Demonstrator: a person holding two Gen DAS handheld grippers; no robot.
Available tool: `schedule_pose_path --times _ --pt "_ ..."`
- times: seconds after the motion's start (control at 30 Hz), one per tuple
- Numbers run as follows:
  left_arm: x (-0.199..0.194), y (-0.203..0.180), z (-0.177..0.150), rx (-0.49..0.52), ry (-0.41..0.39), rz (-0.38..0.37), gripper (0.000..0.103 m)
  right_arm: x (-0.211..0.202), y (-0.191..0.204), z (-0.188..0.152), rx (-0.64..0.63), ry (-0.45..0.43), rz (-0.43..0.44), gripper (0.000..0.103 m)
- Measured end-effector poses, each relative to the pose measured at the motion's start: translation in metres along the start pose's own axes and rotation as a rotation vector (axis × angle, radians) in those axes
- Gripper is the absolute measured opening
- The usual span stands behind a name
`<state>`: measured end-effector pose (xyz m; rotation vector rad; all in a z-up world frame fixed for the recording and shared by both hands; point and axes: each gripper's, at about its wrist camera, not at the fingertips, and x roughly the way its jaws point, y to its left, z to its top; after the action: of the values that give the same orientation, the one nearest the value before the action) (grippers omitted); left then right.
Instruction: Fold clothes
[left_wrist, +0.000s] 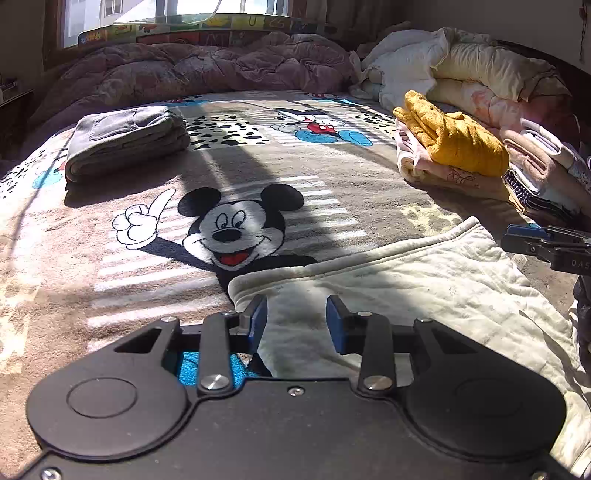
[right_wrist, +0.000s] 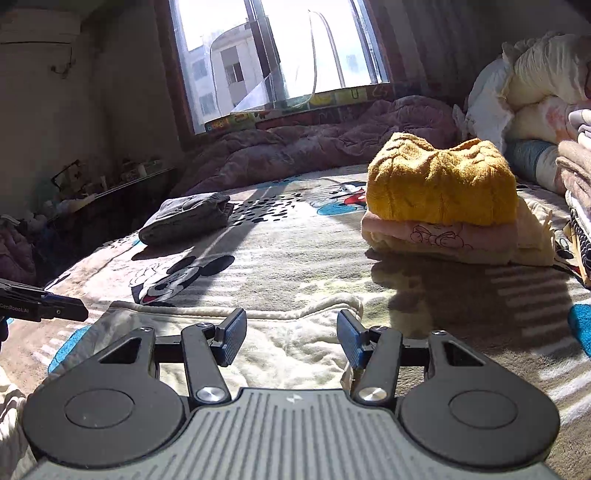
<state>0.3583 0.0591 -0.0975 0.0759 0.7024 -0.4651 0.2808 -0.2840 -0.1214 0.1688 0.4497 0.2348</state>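
Cream garment (left_wrist: 424, 291) lies spread flat on the near part of a bed, on a cartoon-mouse blanket (left_wrist: 236, 229), its hemmed edge running across in front of both grippers. Left gripper (left_wrist: 295, 325) hangs over the garment's left end, jaws parted with nothing pinched between the blue pads. Right gripper (right_wrist: 291, 339) hangs over the right end, its jaws likewise apart and empty, the cloth lying loose below them. Each gripper's tip shows at the edge of the other's view. Farther up the bed, a folded grey garment (left_wrist: 125, 142) sits to the left in sunlight. To the right, a folded mustard sweater (right_wrist: 441, 184) rests on top of a pink folded garment (right_wrist: 439, 236). Rumpled quilts (left_wrist: 207, 70) are heaped below the window (right_wrist: 280, 55).
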Motion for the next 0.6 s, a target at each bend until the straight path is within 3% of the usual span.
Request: schedule_pose_path --times 0.07,0.1,0.2,0.27,0.4,0.43,0.53,0.6 --pt "0.027 0.006 -0.005 -0.014 0.061 0.000 0.036 0.024 -0.004 0.002 -0.023 0.054 -0.009 0.051" --pt "0.045 0.009 -0.012 -0.020 0.111 0.011 0.039 0.033 -0.015 0.000 0.035 0.096 -0.004 0.051" --pt "0.045 0.019 -0.016 -0.071 0.092 -0.019 0.041 0.061 -0.048 -0.008 0.207 0.221 0.010 0.042" --pt "0.038 0.016 -0.014 -0.058 0.097 0.005 0.041 0.058 -0.046 -0.006 0.192 0.239 0.010 0.041" --pt "-0.010 0.004 -0.010 -0.023 0.053 0.111 0.035 0.038 -0.049 -0.005 0.246 0.224 0.000 0.041" --pt "-0.026 0.000 -0.011 -0.010 0.029 0.123 0.035 0.026 -0.048 0.000 0.248 0.210 -0.032 0.047" --pt "-0.081 -0.018 -0.026 -0.003 -0.046 0.155 0.035 -0.016 -0.045 0.009 0.242 0.129 -0.042 0.049" --pt "-0.104 -0.035 -0.039 -0.013 -0.095 0.122 0.035 -0.043 -0.037 0.004 0.240 0.086 -0.032 0.052"
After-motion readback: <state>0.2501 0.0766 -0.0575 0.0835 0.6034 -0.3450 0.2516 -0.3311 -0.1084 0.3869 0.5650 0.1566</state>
